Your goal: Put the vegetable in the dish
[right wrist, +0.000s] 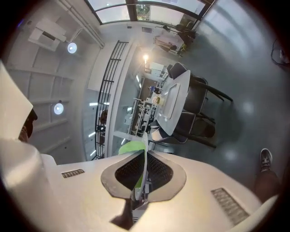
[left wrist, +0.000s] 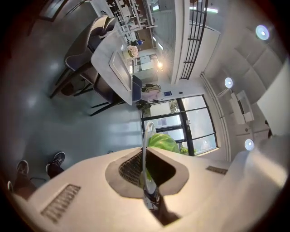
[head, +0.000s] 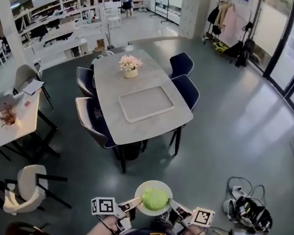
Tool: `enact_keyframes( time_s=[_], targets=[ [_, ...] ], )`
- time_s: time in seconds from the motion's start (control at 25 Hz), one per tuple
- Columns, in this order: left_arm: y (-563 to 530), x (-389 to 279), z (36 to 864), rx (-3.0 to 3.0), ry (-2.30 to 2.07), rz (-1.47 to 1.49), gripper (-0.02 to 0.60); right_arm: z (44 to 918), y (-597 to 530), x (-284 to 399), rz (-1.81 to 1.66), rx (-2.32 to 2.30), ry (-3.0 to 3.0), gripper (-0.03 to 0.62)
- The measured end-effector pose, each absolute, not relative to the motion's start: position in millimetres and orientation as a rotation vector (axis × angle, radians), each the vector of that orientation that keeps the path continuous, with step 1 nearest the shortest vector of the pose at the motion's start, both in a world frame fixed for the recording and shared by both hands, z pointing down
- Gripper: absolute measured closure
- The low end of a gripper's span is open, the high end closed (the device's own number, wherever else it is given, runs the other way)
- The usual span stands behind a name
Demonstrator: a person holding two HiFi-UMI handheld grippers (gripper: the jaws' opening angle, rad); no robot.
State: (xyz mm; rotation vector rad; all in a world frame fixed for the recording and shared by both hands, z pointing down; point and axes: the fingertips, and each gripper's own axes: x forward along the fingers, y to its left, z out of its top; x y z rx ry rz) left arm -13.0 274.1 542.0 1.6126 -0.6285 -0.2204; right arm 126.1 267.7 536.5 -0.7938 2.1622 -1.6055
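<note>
Held up over the grey floor (head: pixel 233 127) between two grippers: a round pale-green shallow dish (head: pixel 150 184). Pinched at its left rim by the closed jaws of the left gripper (head: pixel 135 202), at its right rim by those of the right gripper (head: pixel 172 204), edge-on in both gripper views. In the middle of the dish, a round leafy green vegetable (head: pixel 155 198). Well apart, further ahead, a long grey table (head: pixel 114 82) with dark blue chairs (head: pixel 186 90).
</note>
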Motion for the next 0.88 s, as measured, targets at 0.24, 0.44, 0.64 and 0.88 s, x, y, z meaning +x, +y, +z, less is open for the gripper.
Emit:
enact_keyframes(
  time_s=[0.24, 0.44, 0.64, 0.88],
  targets=[
    [221.1, 46.8, 530.9, 1.592, -0.639, -0.269, 0.569, 532.2, 205.4, 190.0, -1.551, -0.839, 2.266, 0.574],
    [188.3, 69.1, 530.8, 1.612, -0.685, -0.266, 0.571, 523.8, 170.8, 210.3, -1.584, -0.777, 2.247, 0.574],
    [166.7, 77.7, 534.4, 1.572, -0.688, -0.296, 0.569, 531.7, 145.1, 222.2, -1.604, -0.813, 2.290, 0.574],
    [123.7, 72.6, 543.8, 1.592, -0.660, -0.301, 0.570, 542.8, 107.0, 214.4, -1.664, -0.793, 2.230, 0.574]
  ],
)
